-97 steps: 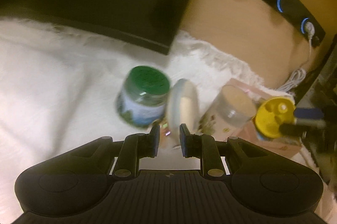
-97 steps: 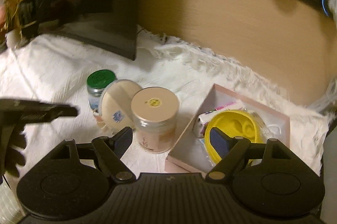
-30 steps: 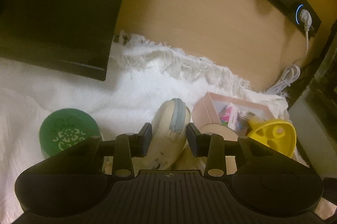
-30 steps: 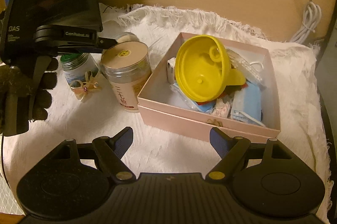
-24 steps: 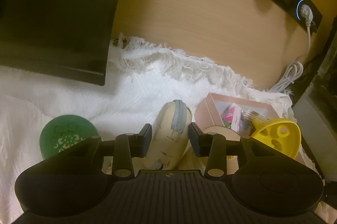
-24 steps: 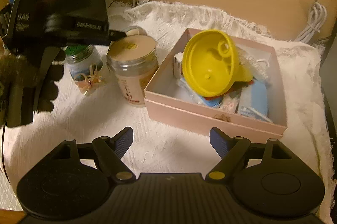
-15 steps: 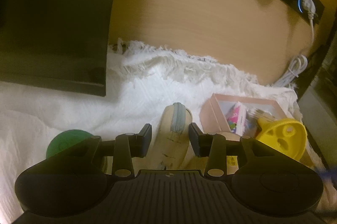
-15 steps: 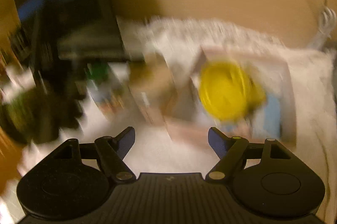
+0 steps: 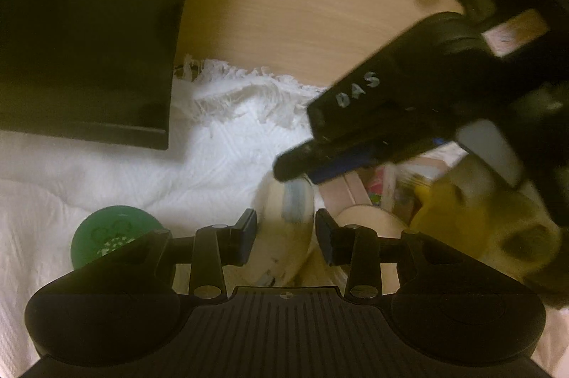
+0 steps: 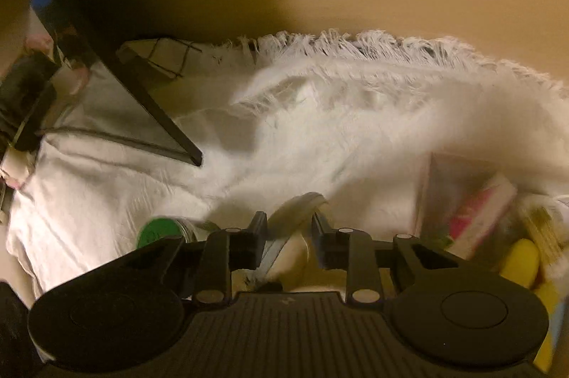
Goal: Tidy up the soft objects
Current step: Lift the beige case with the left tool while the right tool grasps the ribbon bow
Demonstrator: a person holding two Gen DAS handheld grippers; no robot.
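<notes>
Worktop covered by white fringed cloth point(image 9: 220, 143); fringe edge runs along wood back panel point(image 9: 284, 4). Dark monitor point(image 9: 81, 22) overhangs cloth at left-rear. Open cloth betw. monitor foot and jars, free room mostly there.

Count: 1 green-lid jar point(image 9: 113, 235), 1 tan-lid jar point(image 9: 370, 218), 1 flat round pouch point(image 9: 290, 221) w/ blue edge stripe, 1 pink box point(image 9: 350, 189), 1 yellow funnel-like thing point(image 9: 451, 218) in the box w/ other small packets (blurred, can't count).

Pouch stands on edge betw. green jar and tan jar, just left of box.

Left hand-held gripper point(image 9: 286, 230): jaws partly open and closing, one either side of pouch; right pad looks just clear of it, left pad contact can't tell.

Right hand-held gripper point(image 10: 288, 234), seen also from left cam point(image 9: 295, 168), comes in from the right above the box, tips at pouch's top edge. Jaws closing, pouch rim betw. them; grip not confirmed, view blurred.

In the way: tan jar and box wall tight on pouch's right; right tool body hangs across the box.
</notes>
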